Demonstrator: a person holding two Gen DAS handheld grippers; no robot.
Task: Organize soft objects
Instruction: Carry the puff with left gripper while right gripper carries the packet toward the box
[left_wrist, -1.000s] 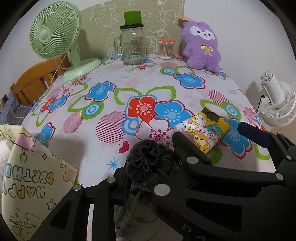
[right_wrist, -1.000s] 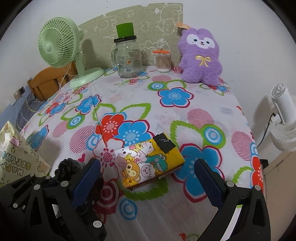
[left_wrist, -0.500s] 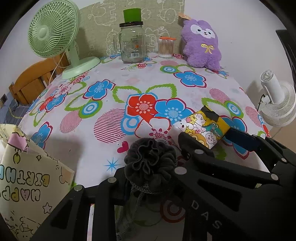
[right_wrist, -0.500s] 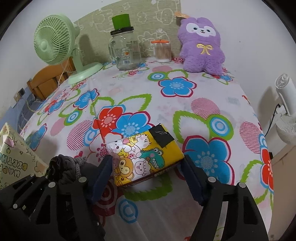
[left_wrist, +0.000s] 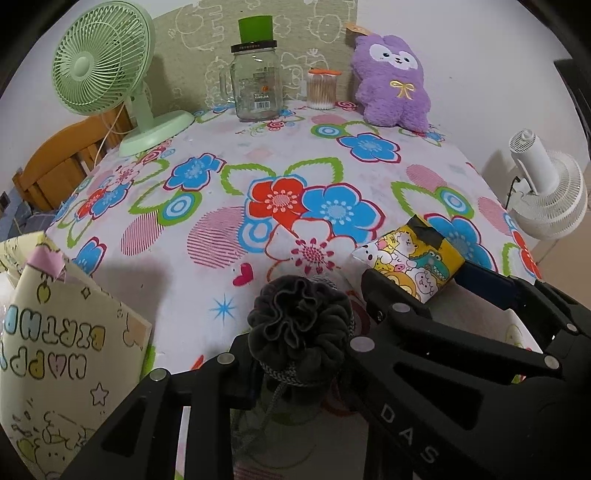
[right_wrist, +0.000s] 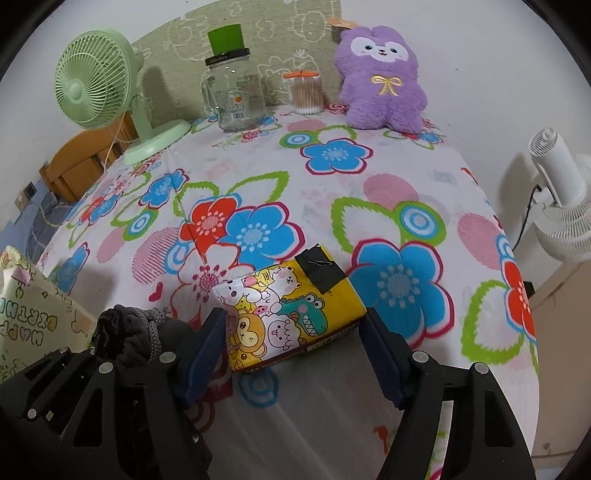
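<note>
A grey drawstring pouch (left_wrist: 295, 317) with a ruffled top is pinched in my left gripper (left_wrist: 299, 354), which is shut on it near the table's front edge. Just to its right lies a yellow cartoon-print tissue pack (right_wrist: 291, 295) with a black tape patch. My right gripper (right_wrist: 291, 332) has its blue pads (right_wrist: 207, 343) against both sides of the pack. In the left wrist view the pack (left_wrist: 413, 258) sits tilted between the right gripper's fingers. A purple plush toy (right_wrist: 380, 74) sits upright at the back of the table.
A "Happy Birthday" paper gift bag (left_wrist: 55, 332) stands at the left by the table's edge. At the back are a green desk fan (left_wrist: 99, 74), a glass jar (left_wrist: 255, 88) and a cotton-swab jar (left_wrist: 321, 88). A white fan (right_wrist: 557, 206) stands off the right edge.
The right gripper's jaws came in from wide open to rest against the tissue pack's sides, and the pack has tipped slightly. The left gripper keeps hold of the pouch in place.
</note>
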